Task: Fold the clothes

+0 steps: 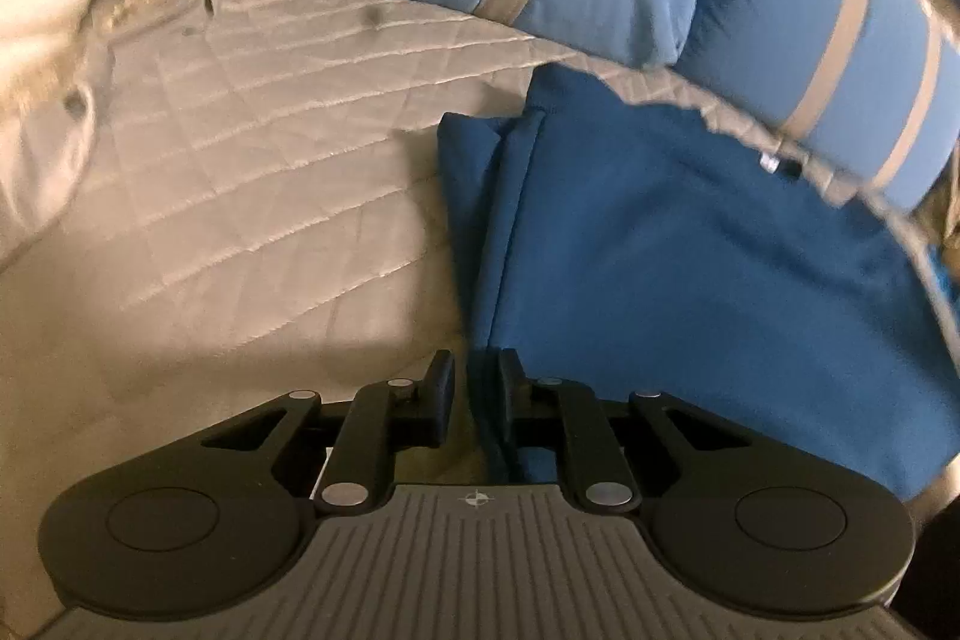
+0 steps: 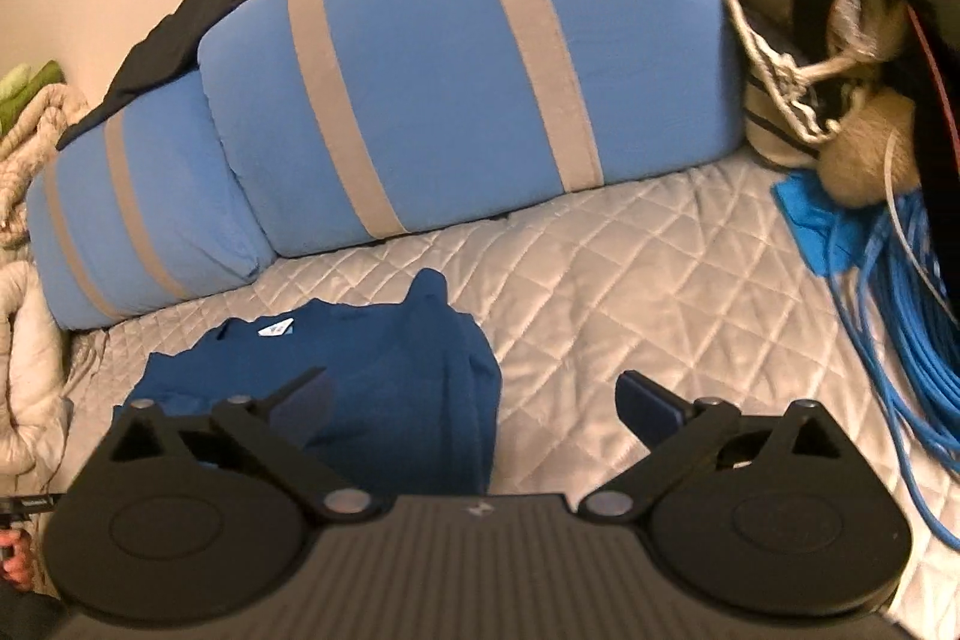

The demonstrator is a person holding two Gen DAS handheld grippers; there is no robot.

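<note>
I see my left gripper [image 1: 477, 388] nipping the soft navy shirt's [image 1: 690, 244] folded edge on the quilted grey bedspread [image 1: 252, 148]; my right gripper [image 2: 474, 400] gapes wide above it, empty.

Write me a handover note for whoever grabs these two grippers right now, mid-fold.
Left gripper: jaws nearly shut on the near edge of the dark blue knit garment.
Right gripper: wide open, empty, over the garment's right side.
Garment lies partly folded on the grey quilted bedspread, in front of the light blue, grey-striped cushions.
Left: finish and flatten the fold.
</note>
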